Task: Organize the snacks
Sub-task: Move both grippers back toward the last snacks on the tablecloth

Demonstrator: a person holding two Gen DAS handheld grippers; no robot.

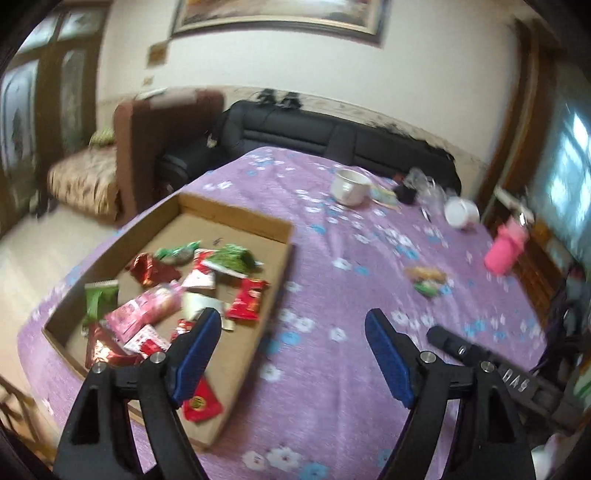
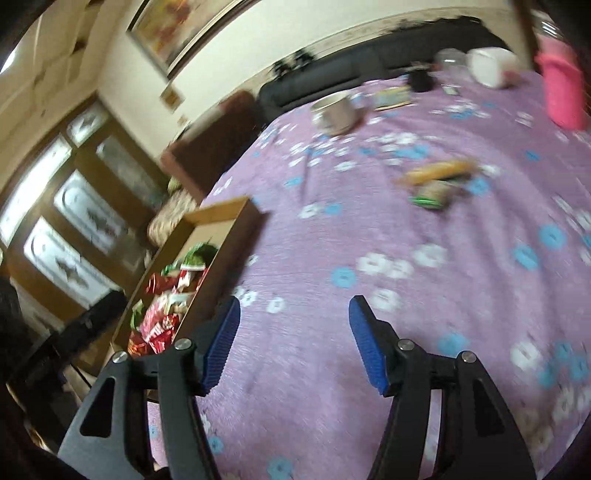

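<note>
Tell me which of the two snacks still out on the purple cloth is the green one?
The green snack is the shorter packet, lying nearer the grippers. Right beside it, farther back, lies the longer orange-tan snack. Both sit outside the cardboard box.

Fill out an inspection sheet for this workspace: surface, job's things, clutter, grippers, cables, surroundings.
Surface: purple floral tablecloth covers the table.
Job's things: shallow cardboard box holds many snack packets; two loose snacks still lie on the cloth, outside the box.
Clutter: white cup, second white cup on its side, pink bottle, small dark item, blurred.
Grippers: left hand-held gripper open, empty; right hand-held gripper open, empty.
Cables: nothing seen.
Surroundings: black sofa, brown armchair, framed picture, wooden doors.
</note>
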